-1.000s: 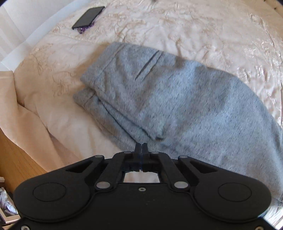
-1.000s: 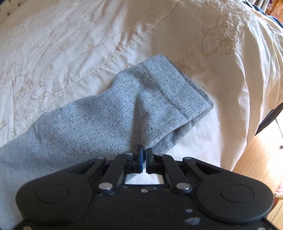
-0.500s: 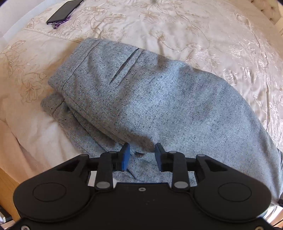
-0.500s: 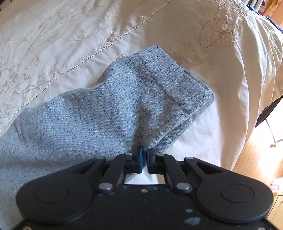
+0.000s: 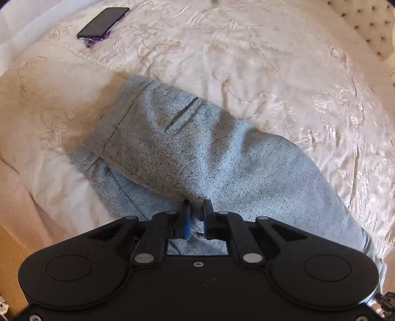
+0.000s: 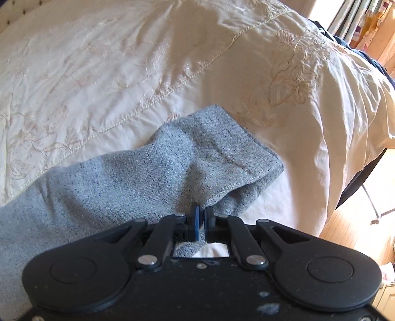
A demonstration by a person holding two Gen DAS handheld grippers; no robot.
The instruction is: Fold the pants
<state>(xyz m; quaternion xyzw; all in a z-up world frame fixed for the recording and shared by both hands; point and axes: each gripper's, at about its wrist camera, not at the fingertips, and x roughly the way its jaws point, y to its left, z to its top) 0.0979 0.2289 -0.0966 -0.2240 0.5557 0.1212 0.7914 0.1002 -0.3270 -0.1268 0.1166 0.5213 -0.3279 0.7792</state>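
Grey speckled fabric fills the near ground in both views, and both tools are on it. Closest in the left wrist view, the left tool (image 5: 196, 210) has its blue-padded fingers (image 5: 188, 217) drawn in with a narrow gap, and a ridge of the pants (image 5: 197, 153) is bunched up between them, so it is pinching the cloth at the near edge, right where the upper layer ends over the lower one. Over on the right wrist view, the right tool (image 6: 202, 214) is nearly pressed together, its pads nipping a fold of the pants (image 6: 153, 172) close to the cuff end, with the fabric rising into a small peak at the grip.

Moving out: the pants lie across the bed, doubled lengthwise, one layer resting on the other. In the left view the waist end points away to the left, a slit pocket (image 5: 182, 113) showing on top and the under layer peeking out along the left edge. In the right view the hem sits beyond the tool, slightly offset over the layer beneath.

Farther back, the cream embroidered bedspread (image 5: 271, 74) spreads wide, creased and glossy. At the far left corner a dark phone (image 5: 103, 22) lies on it, well apart from the pants. Beyond the bed's right edge, wooden floor (image 6: 345, 227) catches sunlight.
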